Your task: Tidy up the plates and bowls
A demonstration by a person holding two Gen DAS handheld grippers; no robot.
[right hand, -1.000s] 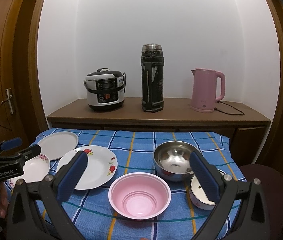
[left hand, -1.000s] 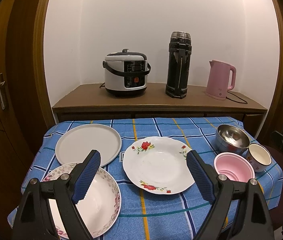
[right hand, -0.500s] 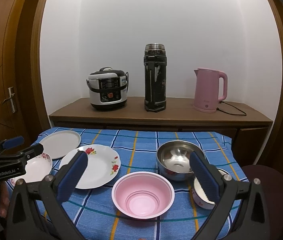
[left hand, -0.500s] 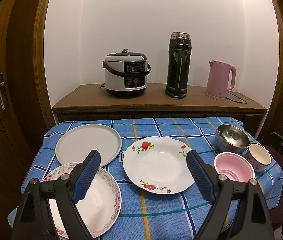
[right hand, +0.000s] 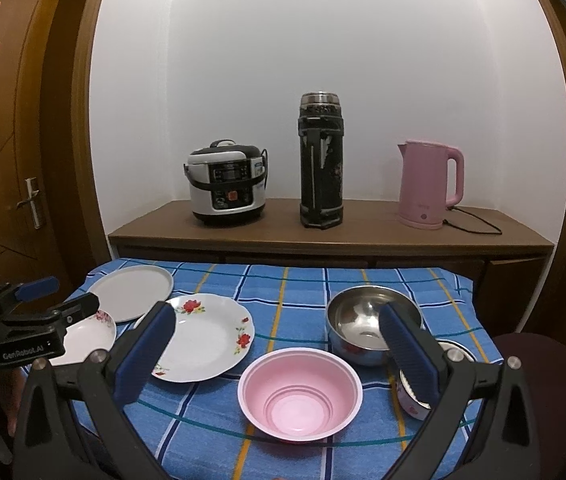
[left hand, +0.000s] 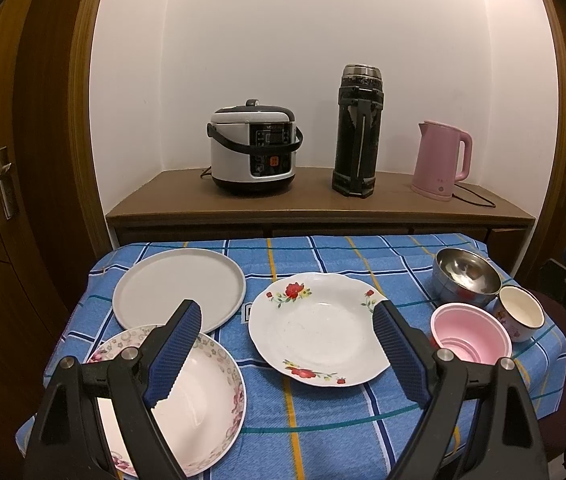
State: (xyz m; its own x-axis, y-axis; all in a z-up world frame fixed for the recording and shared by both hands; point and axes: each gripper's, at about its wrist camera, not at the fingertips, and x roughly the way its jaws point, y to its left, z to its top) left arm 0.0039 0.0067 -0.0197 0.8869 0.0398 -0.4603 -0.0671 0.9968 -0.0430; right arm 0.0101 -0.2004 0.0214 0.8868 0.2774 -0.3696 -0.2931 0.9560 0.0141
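White wall is filling the back of the room, and a brown shelf [left hand: 315,206] is running along it. On the shelf a rice cooker [left hand: 254,148], a tall black flask [left hand: 357,130] and a pink kettle [left hand: 441,160] are standing in a row, well apart.

Closer in, a table with a blue checked cloth [left hand: 323,420] is holding all the dishes. At the far left a plain grey plate [left hand: 179,286] is lying flat. Just in front of it a bowl with a pink flower rim [left hand: 203,396] is sitting near the table edge. In the middle a white plate with red flowers [left hand: 319,328] is lying flat. On the right side a shiny metal bowl [right hand: 363,328] is standing at the back, a pink bowl [right hand: 301,394] is sitting in front of it, and a small flowered cup [left hand: 519,314] is sitting just beside both.

The left gripper [left hand: 287,354] is hovering over the near edge of the table with its jaws spread wide, holding nothing. The right gripper [right hand: 279,356] is hovering above the pink bowl, jaws also spread wide and holding nothing. In the right wrist view, the left gripper is showing at the left edge, above the flower-rim bowl.
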